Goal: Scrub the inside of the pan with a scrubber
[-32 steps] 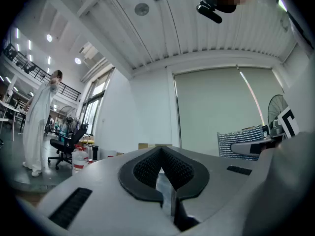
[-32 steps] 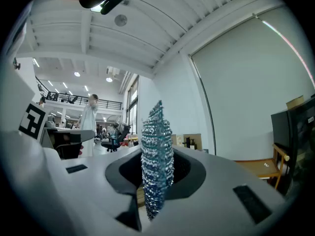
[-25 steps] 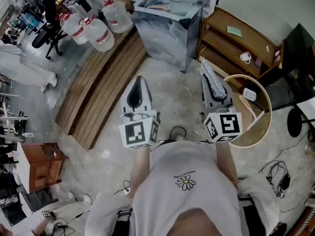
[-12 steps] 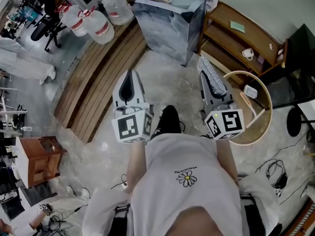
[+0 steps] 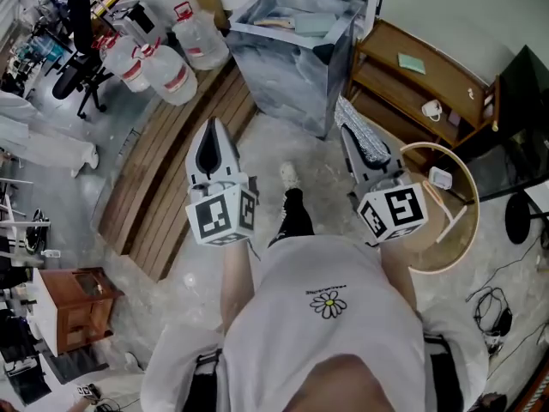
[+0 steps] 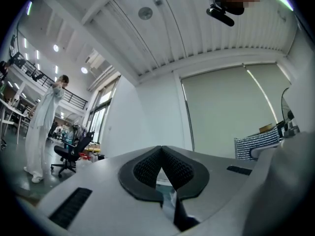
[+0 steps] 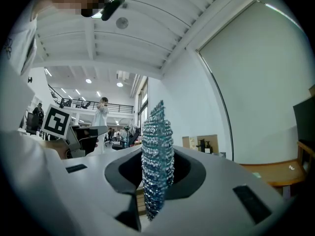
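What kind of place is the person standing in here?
Probably a workshop or lab hall rather than a kitchen: large water jugs, an office chair near them, and loose cables lying on the floor.

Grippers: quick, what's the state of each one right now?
Left gripper: closed, nothing held.
Right gripper: closed on the scrubber.

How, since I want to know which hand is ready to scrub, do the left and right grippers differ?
The left gripper is shut with nothing between its jaws; the right gripper is shut on a silvery mesh scrubber. The left gripper's dark pads meet; the right gripper's pads are parted by the scrubber. Both are grey and point forward.
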`<state>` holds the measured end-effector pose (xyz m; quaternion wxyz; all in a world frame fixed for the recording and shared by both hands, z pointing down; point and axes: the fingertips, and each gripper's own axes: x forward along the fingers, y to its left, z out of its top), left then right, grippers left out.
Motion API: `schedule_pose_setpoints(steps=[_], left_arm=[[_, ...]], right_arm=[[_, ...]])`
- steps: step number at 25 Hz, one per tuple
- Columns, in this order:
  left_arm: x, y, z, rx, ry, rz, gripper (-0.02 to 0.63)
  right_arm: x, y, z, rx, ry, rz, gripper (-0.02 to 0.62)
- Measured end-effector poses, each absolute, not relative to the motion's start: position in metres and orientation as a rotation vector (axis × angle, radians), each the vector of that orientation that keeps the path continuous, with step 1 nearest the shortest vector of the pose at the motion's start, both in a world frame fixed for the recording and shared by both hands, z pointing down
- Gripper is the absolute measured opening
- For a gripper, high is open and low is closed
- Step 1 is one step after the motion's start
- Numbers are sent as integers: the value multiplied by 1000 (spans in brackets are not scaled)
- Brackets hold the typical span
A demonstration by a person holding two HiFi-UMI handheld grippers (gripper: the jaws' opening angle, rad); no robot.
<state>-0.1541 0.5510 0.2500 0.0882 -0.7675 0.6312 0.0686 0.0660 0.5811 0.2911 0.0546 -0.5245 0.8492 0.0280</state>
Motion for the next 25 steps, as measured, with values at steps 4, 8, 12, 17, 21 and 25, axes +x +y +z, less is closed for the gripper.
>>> schedule_pose_setpoints(steps=[4,8,12,17,21,25], left_arm=[[-153,501,243,-2291,1824,211,15],[-163,433,243,-2306,1797,223,17],[-169,348,247,-2333,1786,252,15],[-173,247,243,-2377,1757,243,15],[-178,168,238,-2429,1742,246,17],[-182,109,227,-2462,1721,302,17]], right_arm=[[59,531,285,-1604,2563,130,60],[49,465,288,-1635,2553,113,60],[42,383,297,-1676,2568,65,60],[27,278,284,-1699,2594,33,60],[16,198,269,-1704,2611,40,60],[7,137,261,-1649,2678,102,60]])
